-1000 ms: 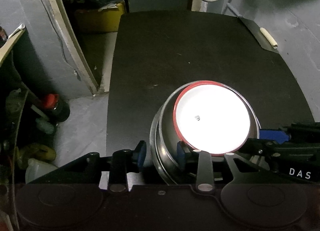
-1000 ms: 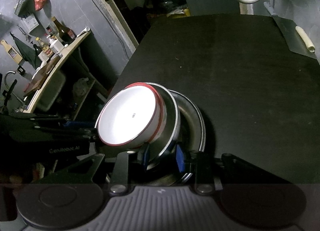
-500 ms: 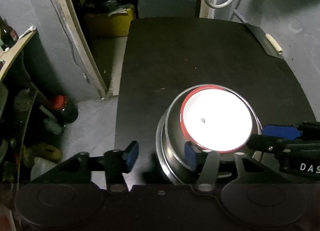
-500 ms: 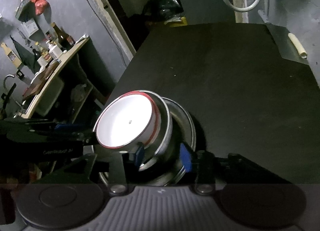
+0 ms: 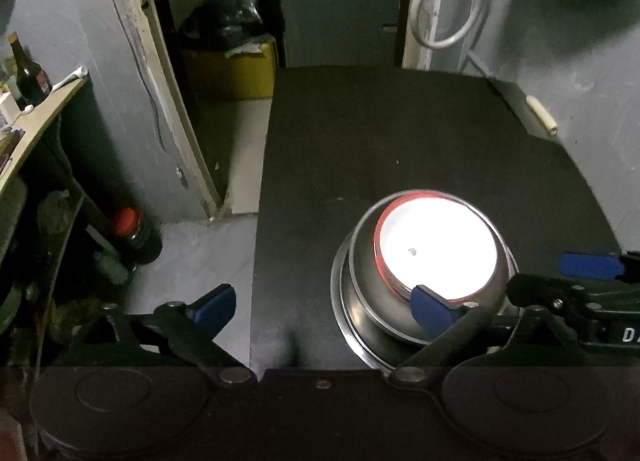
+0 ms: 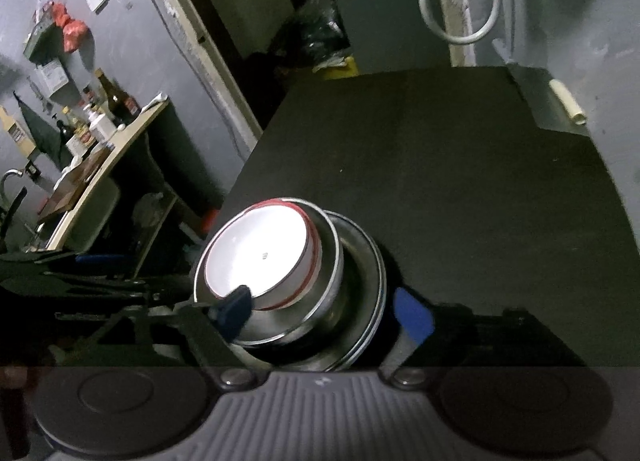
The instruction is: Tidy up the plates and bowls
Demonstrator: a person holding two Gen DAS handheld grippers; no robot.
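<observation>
So the stack sits on the black table (image 5: pixel 400 133), toward its near left corner, which puts it lower right of centre in the left wrist view and lower centre in the right wrist view. It's three pieces nested: a white bowl (image 5: pixel 438 251) with a red rim on top, sitting inside a steel bowl (image 5: pixel 364 281), which rests on a steel plate (image 5: pixel 348 325). The white one is so blown out by the light that you can only make out a tiny dark mark in the middle.

The left gripper (image 5: pixel 320 303) has its jaws opening, already spread wide. One blue pad hangs over the grey floor at lower left of the frame, off the table edge, and the other is in front of the near rim of the white bowl. I can't tell if that pad touches the rim, but nothing is being squeezed.

The right gripper (image 6: pixel 326 313) is opening too. The near edge of the stack lies between its fingers: the left pad overlaps the white bowl's rim, the right pad is just outside the plate's edge over the table. No pinch on anything that I can see.

Each gripper pokes into the other's frame from the side, next to the stack.

Upper left of the right wrist view has a shelf (image 6: pixel 120 141) with bottles (image 6: pixel 116 101).
</observation>
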